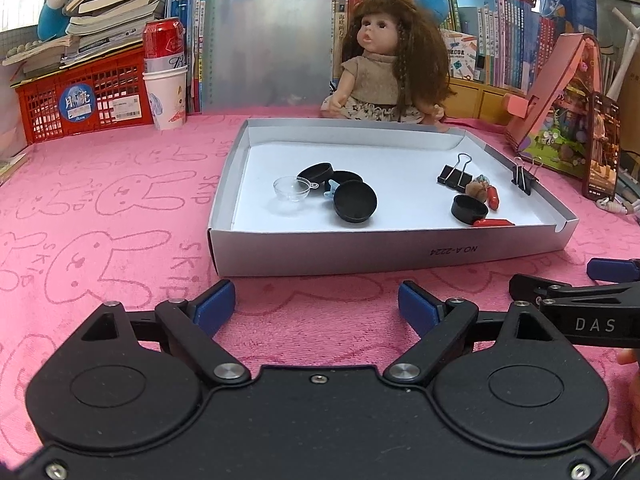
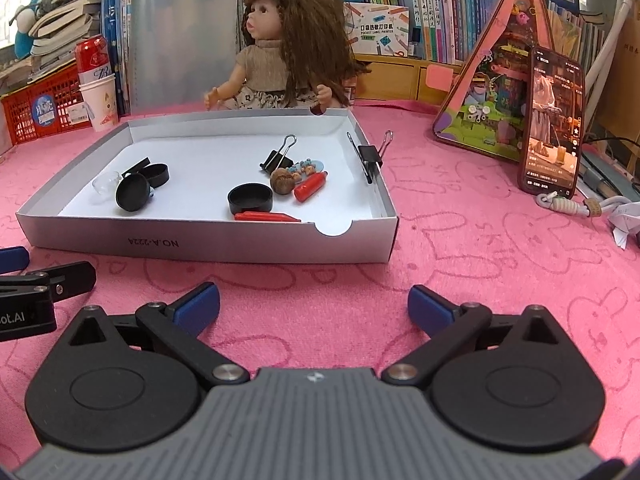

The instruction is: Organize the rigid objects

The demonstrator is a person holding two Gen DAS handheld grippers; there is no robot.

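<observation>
A shallow grey box [image 1: 380,254] [image 2: 208,246] lies on the pink cloth. It holds black round caps [image 1: 355,201] [image 2: 250,198], a clear half-sphere [image 1: 291,189], a black binder clip [image 1: 454,176] [image 2: 277,157], a walnut [image 2: 282,180] and red pieces [image 1: 493,223] [image 2: 311,186]. A second binder clip [image 1: 522,178] [image 2: 370,158] is clipped on the box's right wall. My left gripper [image 1: 316,306] and right gripper [image 2: 314,306] are both open and empty, side by side on the cloth just in front of the box.
A doll [image 1: 384,64] [image 2: 286,48] sits behind the box. A red basket [image 1: 80,100], paper cup with can [image 1: 166,80], books, a pink toy house [image 2: 504,80] and a phone [image 2: 554,120] stand around. A cable [image 2: 580,206] lies at the right.
</observation>
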